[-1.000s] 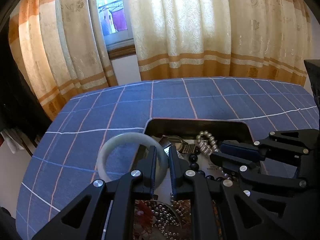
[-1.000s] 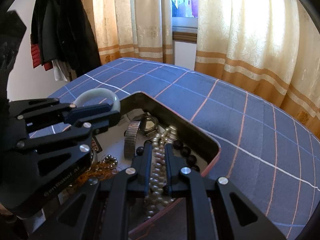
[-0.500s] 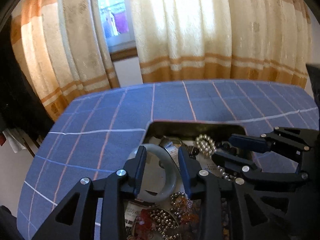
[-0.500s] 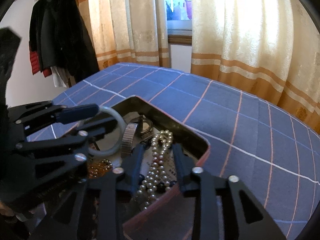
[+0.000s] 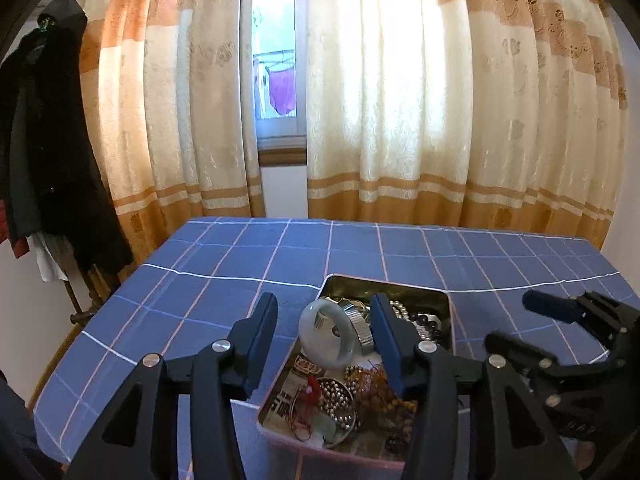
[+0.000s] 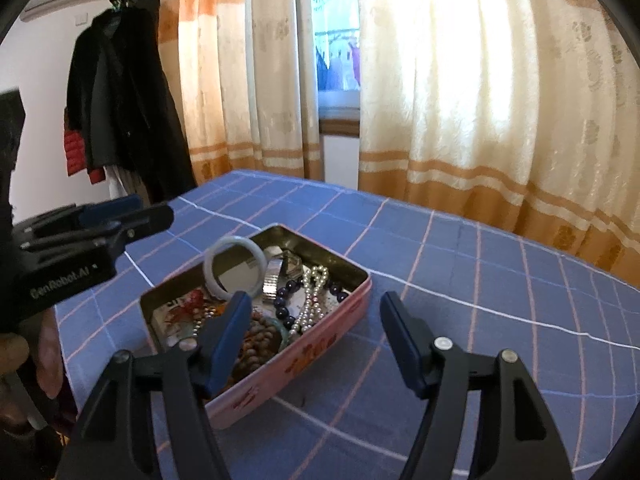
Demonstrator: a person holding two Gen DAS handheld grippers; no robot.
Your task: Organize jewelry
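A pink metal tin (image 6: pixel 320 340) sits on the blue checked tablecloth and also shows in the left wrist view (image 5: pixel 450 320). In it a pale jade bangle (image 6: pixel 236 264) leans upright, also in the left wrist view (image 5: pixel 326 340). A pearl necklace (image 6: pixel 312 300), a dark bead string (image 6: pixel 286 294), a metal watch (image 6: pixel 280 270) and brown beads (image 6: pixel 256 340) lie beside it. My left gripper (image 5: pixel 324 328) is open and empty above the tin's near end. My right gripper (image 6: pixel 316 328) is open and empty, raised in front of the tin.
The blue checked tablecloth (image 5: pixel 240 272) covers the table to its edges. Curtains (image 5: pixel 420 120) and a window hang behind the table. Dark coats (image 6: pixel 120 100) hang at the left. The left gripper's body (image 6: pixel 80 240) sits left of the tin.
My left gripper opened and let go of the bangle, which now leans in the tin. My right gripper opened and released the pearl necklace. Both grippers pulled back and up.
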